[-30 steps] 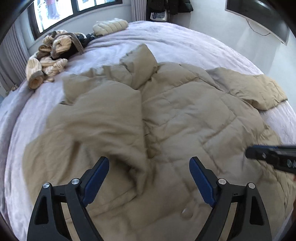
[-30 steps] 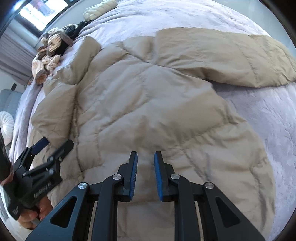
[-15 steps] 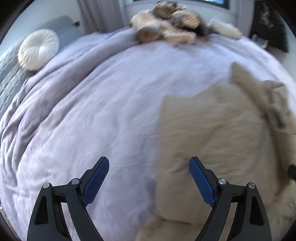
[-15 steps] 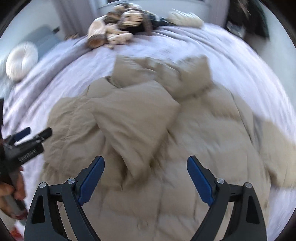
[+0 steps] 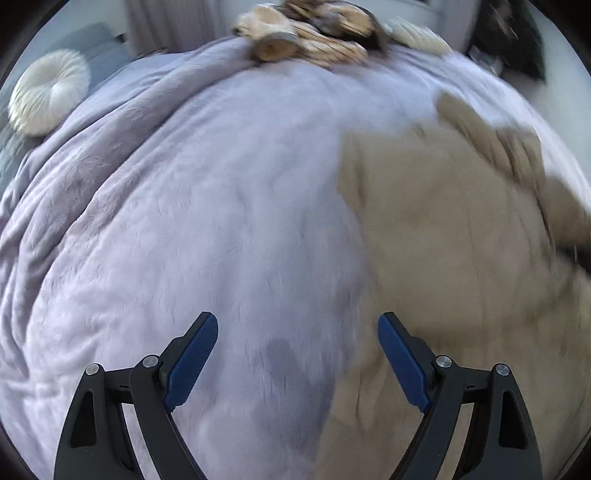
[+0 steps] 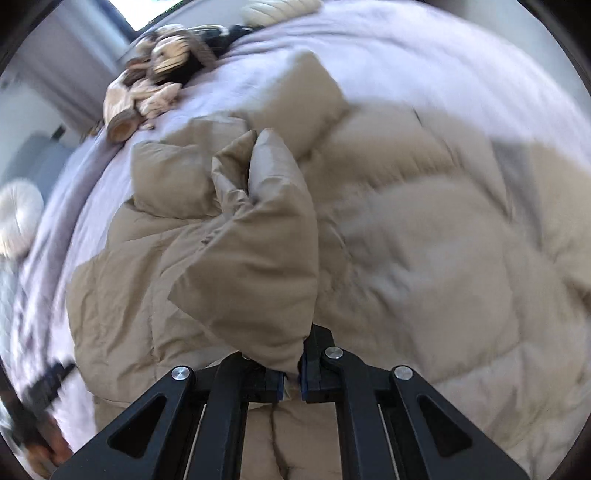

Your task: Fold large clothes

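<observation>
A large tan quilted jacket (image 6: pixel 424 258) lies spread on a lilac bed cover (image 5: pixel 203 221). My right gripper (image 6: pixel 291 384) is closing its jaws, and the pads pinch a puffy fold of the jacket (image 6: pixel 266 236) that stands up from them. My left gripper (image 5: pixel 297 321) hangs open over the bed cover, just off the jacket's left edge (image 5: pixel 443 240), with nothing between its fingers. In the right wrist view the left gripper (image 6: pixel 48 384) shows blurred at the lower left, held by a hand (image 6: pixel 40 450).
A heap of beige knitted clothes (image 5: pixel 314 33) (image 6: pixel 147 92) lies at the far side of the bed. A round white cushion (image 5: pixel 48 96) (image 6: pixel 18 214) rests on grey furniture to the left. Bare bed cover stretches left of the jacket.
My right gripper opened wide, swung over the folded part and closed on a fold of the jacket. My left gripper swung left, off the jacket and over bare bed cover, staying open.
</observation>
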Available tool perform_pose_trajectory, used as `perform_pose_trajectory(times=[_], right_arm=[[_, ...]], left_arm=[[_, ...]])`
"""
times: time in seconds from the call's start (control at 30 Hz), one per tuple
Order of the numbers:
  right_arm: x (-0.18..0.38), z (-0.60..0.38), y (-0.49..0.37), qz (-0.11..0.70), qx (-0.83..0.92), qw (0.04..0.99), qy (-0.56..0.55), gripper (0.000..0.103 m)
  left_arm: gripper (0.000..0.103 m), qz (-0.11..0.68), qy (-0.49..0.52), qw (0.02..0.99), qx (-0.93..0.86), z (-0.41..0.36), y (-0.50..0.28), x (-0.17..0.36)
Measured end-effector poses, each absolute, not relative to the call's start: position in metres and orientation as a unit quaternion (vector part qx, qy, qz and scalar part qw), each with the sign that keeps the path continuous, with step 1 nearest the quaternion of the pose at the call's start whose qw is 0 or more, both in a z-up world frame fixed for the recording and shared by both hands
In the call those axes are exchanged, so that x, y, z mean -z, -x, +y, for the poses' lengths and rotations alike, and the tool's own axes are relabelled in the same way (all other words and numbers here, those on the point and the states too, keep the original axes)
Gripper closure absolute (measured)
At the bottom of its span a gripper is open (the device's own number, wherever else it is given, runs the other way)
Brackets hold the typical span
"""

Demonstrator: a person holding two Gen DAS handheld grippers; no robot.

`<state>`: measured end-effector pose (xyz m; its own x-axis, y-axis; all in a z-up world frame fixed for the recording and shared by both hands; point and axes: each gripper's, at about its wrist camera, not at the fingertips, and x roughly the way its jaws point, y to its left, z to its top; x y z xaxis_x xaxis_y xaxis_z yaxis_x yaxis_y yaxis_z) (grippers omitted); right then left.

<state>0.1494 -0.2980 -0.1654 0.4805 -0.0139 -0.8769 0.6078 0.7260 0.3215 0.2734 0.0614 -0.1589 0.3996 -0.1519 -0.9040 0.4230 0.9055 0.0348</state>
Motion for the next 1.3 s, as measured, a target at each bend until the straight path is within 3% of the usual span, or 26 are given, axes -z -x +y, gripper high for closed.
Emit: perform_pose_trajectory(times=[0.17,0.4,0.53,0.63,0.67,0.73,0.77,0.8,0.9,0.93,0.97,1.0,1.17,1.3], right_arm=[[0.175,-0.292,-0.145,0.468,0.186,0.793,-0.343,0.097],[0.161,-0.269,-0.159,0.455,0.166,0.809,-0.333,0.097],[0.189,-0.279,-0.151,0.448,0.189,0.785,-0.384,0.097],[0.197,-0.292,-0.137,0.424,0.183,0.769,-0.441,0.097],[0.197,-0.295,-0.133,0.423,0.176,0.765,-0.452,0.092],[0.187,-0.296,-0.13,0.435,0.169,0.764,-0.445,0.072],[0.177,-0.295,-0.126,0.437,0.168,0.771,-0.432,0.053],[0.166,-0.292,-0.121,0.437,0.175,0.779,-0.414,0.043],[0.132,-0.283,-0.107,0.425,0.217,0.808,-0.346,0.048],[0.125,-0.281,-0.105,0.417,0.215,0.817,-0.336,0.056],[0.119,-0.278,-0.109,0.415,0.21,0.824,-0.323,0.075],[0.117,-0.276,-0.113,0.418,0.205,0.83,-0.308,0.08],[0.137,-0.27,-0.143,0.458,0.194,0.837,-0.23,0.082],[0.174,-0.293,-0.137,0.496,0.218,0.815,-0.207,0.082]], left_arm=[[0.014,0.509,-0.165,0.83,0.162,0.035,-0.255,0.176],[0.014,0.511,-0.095,0.85,0.08,0.07,-0.292,0.183],[0.014,0.506,-0.137,0.849,0.063,0.078,-0.291,0.186],[0.014,0.528,-0.105,0.841,0.05,0.103,-0.296,0.187],[0.014,0.531,-0.096,0.841,0.044,0.11,-0.296,0.184],[0.014,0.526,-0.083,0.846,0.044,0.115,-0.293,0.174],[0.014,0.519,-0.081,0.849,0.053,0.111,-0.293,0.166],[0.014,0.51,-0.083,0.854,0.064,0.105,-0.292,0.158],[0.014,0.486,-0.088,0.864,0.099,0.079,-0.298,0.144],[0.014,0.481,-0.085,0.866,0.111,0.067,-0.3,0.142],[0.014,0.479,-0.084,0.866,0.117,0.059,-0.302,0.142],[0.014,0.477,-0.086,0.866,0.12,0.046,-0.305,0.145],[0.014,0.51,-0.128,0.847,0.082,0.007,-0.323,0.191],[0.013,0.536,-0.087,0.836,0.076,0.014,-0.327,0.207]])
